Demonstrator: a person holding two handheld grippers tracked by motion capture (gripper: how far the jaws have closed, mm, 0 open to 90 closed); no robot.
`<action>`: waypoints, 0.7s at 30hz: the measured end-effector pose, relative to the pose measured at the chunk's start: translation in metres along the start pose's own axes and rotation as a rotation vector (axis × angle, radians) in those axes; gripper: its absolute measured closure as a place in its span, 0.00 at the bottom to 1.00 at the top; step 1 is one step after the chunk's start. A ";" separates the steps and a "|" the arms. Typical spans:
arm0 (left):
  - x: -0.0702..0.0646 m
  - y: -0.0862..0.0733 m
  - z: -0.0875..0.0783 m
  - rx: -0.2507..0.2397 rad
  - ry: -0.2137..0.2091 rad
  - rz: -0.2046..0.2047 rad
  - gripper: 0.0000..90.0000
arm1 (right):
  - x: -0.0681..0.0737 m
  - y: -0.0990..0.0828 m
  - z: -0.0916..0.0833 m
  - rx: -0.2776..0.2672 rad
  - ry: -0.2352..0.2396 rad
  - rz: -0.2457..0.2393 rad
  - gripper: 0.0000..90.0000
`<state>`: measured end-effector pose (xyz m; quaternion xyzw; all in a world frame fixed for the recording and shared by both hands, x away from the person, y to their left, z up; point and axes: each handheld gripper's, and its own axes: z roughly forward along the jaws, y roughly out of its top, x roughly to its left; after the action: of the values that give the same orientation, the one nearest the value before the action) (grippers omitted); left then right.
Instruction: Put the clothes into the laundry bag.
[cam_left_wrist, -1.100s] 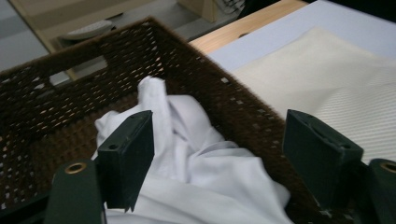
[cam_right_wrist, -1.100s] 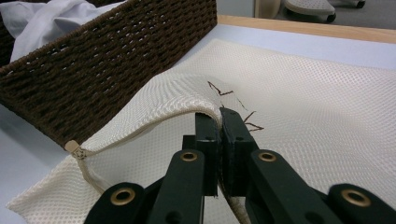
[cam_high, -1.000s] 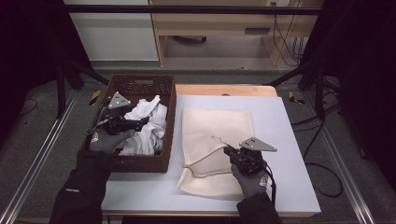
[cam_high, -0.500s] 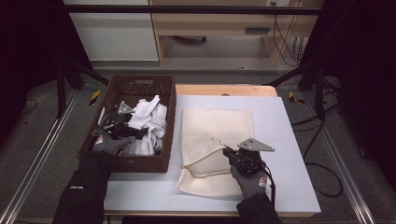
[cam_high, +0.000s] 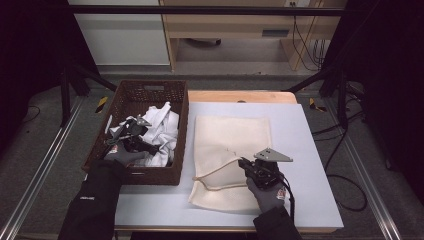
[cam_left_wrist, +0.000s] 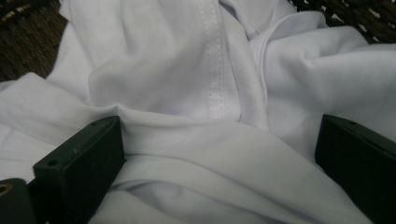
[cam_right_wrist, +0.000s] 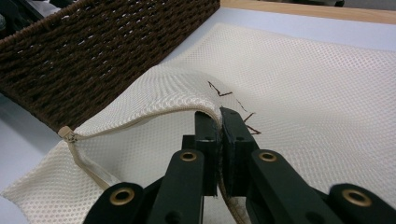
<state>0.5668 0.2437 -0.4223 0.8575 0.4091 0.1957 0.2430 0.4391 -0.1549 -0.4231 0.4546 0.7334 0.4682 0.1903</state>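
Observation:
A brown woven basket (cam_high: 150, 92) at the table's left holds crumpled white clothes (cam_high: 164, 125). My left gripper (cam_high: 144, 141) is down in the basket. Its jaws have just been opening and stand wide apart, with a fold of the white cloth (cam_left_wrist: 187, 70) bulging between them, untouched by the pads; the left gripper view shows the gap (cam_left_wrist: 219, 158). A cream mesh laundry bag (cam_high: 235, 135) lies flat on the table beside the basket. My right gripper (cam_high: 246, 163) is shut on the bag's upper edge (cam_right_wrist: 187, 100) and holds it raised off the lower layer.
The white table top (cam_high: 305, 150) has free room right of the bag. The basket's wall (cam_right_wrist: 93, 60) stands close to the left of the bag's mouth. A wooden strip (cam_high: 240, 96) edges the table's far side.
My left gripper has sunk into the basket onto the white clothes and its jaws have spread. The right gripper has stayed put, still holding the bag's edge.

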 end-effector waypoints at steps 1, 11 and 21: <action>0.000 0.000 0.002 0.016 -0.008 -0.003 0.00 | 0.000 0.000 0.000 0.001 0.001 0.002 0.96; -0.003 -0.002 0.013 0.178 -0.062 -0.038 0.08 | 0.000 -0.001 0.001 0.005 0.000 0.000 0.97; -0.007 0.001 0.009 0.234 -0.035 0.009 0.53 | 0.000 -0.001 0.001 0.006 0.000 0.002 0.97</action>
<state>0.5679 0.2357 -0.4297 0.8851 0.4209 0.1327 0.1476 0.4395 -0.1548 -0.4243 0.4559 0.7344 0.4662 0.1882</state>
